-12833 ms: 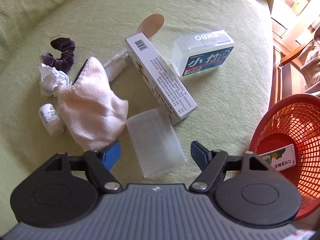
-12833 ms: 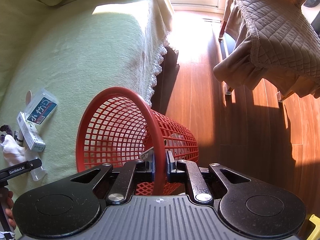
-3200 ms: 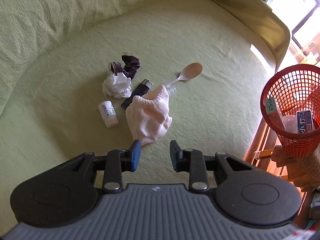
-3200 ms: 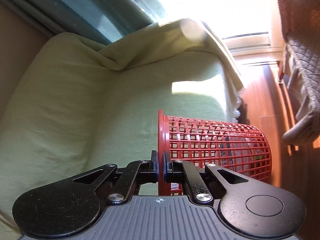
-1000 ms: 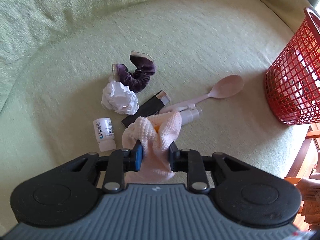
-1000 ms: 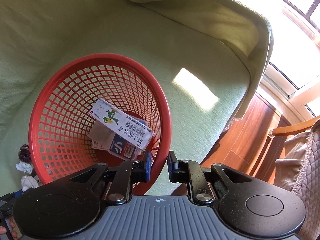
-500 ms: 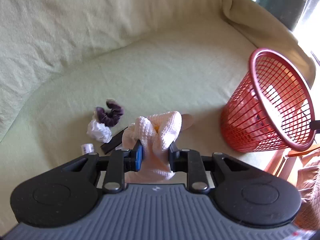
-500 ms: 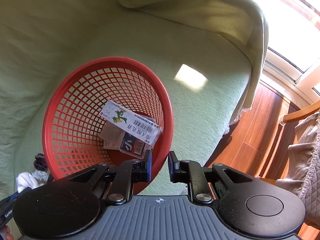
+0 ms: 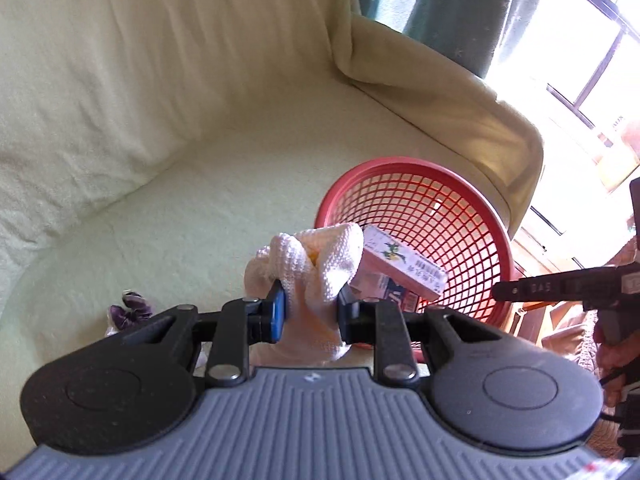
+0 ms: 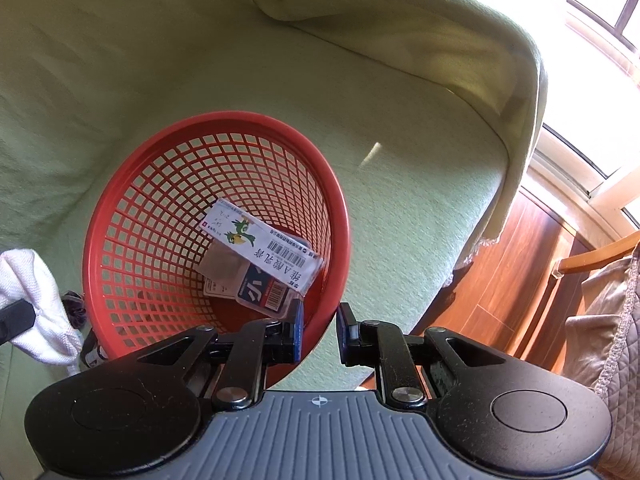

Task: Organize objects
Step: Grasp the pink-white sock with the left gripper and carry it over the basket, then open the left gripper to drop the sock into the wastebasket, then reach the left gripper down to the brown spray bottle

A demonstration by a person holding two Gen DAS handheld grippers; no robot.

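Note:
My left gripper (image 9: 310,306) is shut on a bunched white knitted cloth (image 9: 316,264), held in the air at the near rim of the red mesh basket (image 9: 472,200). The basket is tilted on the green sofa. A long white box (image 9: 404,266) and other packets lie inside it. My right gripper (image 10: 319,330) is shut on the basket's rim (image 10: 338,264), one finger inside and one outside. In the right wrist view the white cloth (image 10: 30,288) hangs at the far left beside the basket (image 10: 132,200), and the long box (image 10: 264,246) rests inside.
A purple scrunchie (image 9: 130,310) and crumpled white paper lie on the green sofa seat (image 9: 168,216) at lower left. The sofa arm (image 9: 460,96) rises behind the basket. Wooden floor (image 10: 508,280) and a quilted chair (image 10: 612,340) lie to the right.
My left gripper lifted the white cloth off the seat and carried it right, up to the basket's rim. The right gripper kept its hold on the basket, which stayed nearly still.

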